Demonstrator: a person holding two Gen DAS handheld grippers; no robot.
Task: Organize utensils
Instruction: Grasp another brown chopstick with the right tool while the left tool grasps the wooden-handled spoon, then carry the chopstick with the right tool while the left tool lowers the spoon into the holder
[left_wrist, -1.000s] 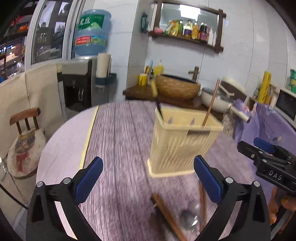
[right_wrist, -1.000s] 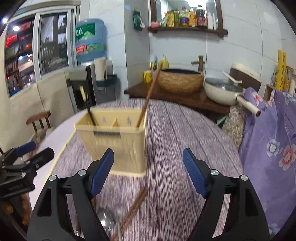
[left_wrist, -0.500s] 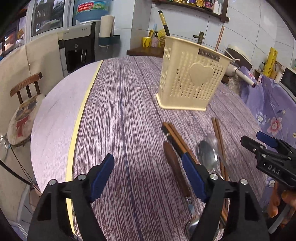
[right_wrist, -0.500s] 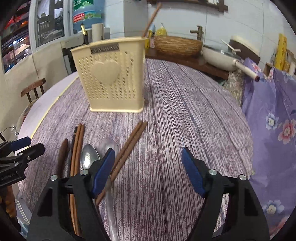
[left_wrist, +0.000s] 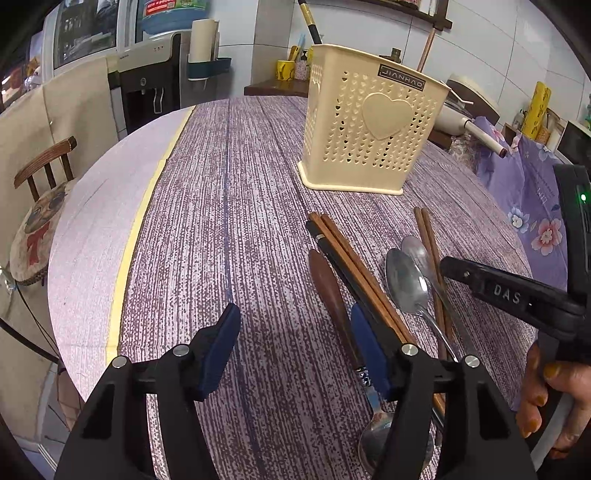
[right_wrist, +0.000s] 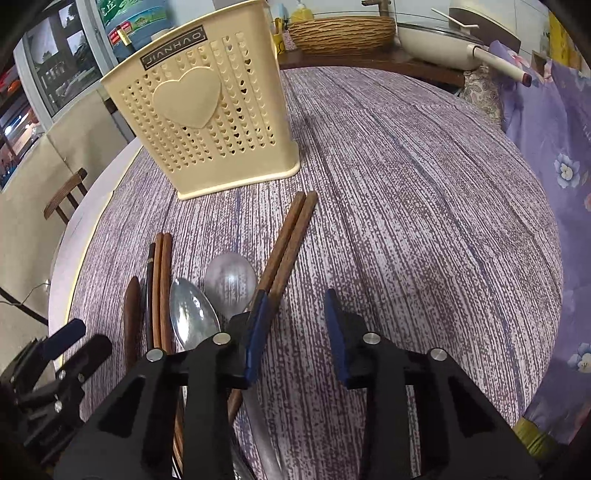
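Utensils lie in a loose row on the purple-striped tablecloth (left_wrist: 229, 206), on the near side of the cream utensil holder (left_wrist: 369, 129). Nearest that holder's base: two pairs of brown chopsticks (right_wrist: 286, 240), with two metal spoons (right_wrist: 192, 314) between them. Left gripper (left_wrist: 295, 339): jaws closing, nothing between the blue pads; the right pad sits over a dark wooden-handled utensil (left_wrist: 327, 280). Right gripper (right_wrist: 295, 332): jaws closing over bare cloth, left pad just beside the right-hand chopstick pair. Beyond the holder: a wicker basket (right_wrist: 341, 31) and a white pan (right_wrist: 443, 48).
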